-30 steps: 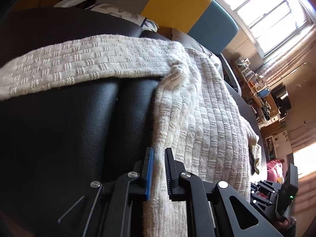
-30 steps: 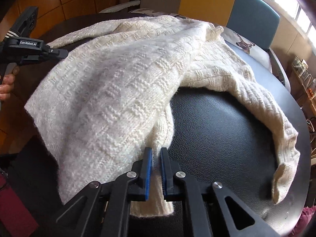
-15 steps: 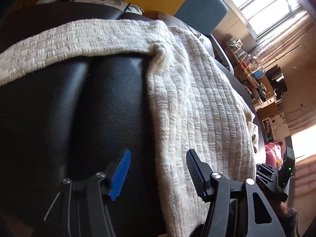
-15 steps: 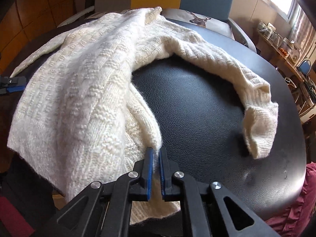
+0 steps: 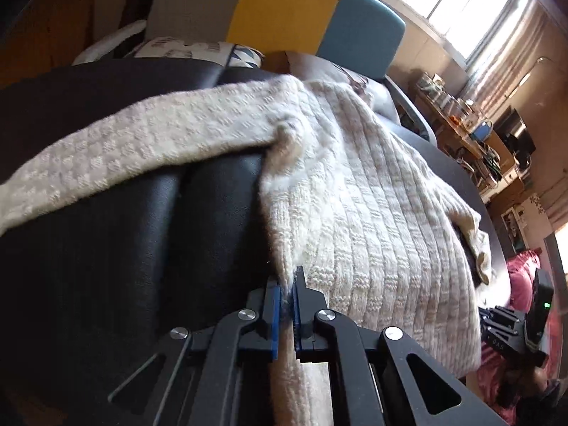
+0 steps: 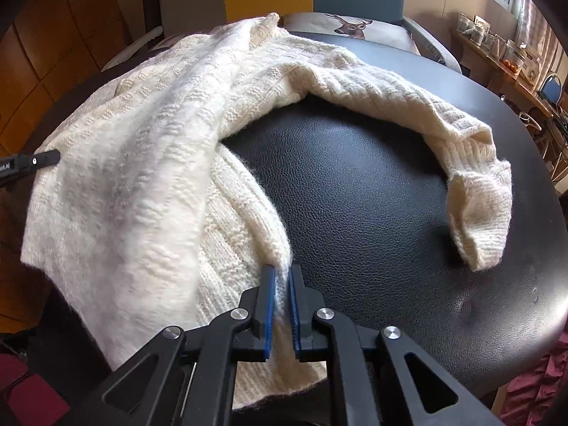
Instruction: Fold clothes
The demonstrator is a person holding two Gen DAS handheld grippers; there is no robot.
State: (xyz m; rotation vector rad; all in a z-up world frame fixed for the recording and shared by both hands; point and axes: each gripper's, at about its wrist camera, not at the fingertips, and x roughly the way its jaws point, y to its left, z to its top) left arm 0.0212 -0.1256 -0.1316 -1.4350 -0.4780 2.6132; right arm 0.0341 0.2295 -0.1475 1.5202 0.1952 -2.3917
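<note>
A cream knit sweater [image 6: 149, 163] lies spread on a round black leather table [image 6: 355, 191]. One sleeve [image 6: 419, 113] stretches right, its cuff folded down. In the left wrist view the sweater [image 5: 372, 213] runs away from me with the other sleeve [image 5: 124, 149] going left. My left gripper [image 5: 287, 285] is shut on the sweater's hem edge. My right gripper [image 6: 280, 277] is shut on the sweater's hem at the near table edge. The left gripper's tip [image 6: 32, 163] shows at the far left of the right wrist view.
A chair with grey, yellow and teal back panels [image 5: 305, 28] stands behind the table, with a deer-print cushion [image 6: 348, 28]. Shelves with clutter [image 5: 472, 131] line the right wall under bright windows. Pink fabric [image 5: 522, 277] lies by the table's right side.
My left gripper opened half a second ago and has now shut again on the sweater's edge. My right gripper stayed shut on the hem, and its view swung left across the table.
</note>
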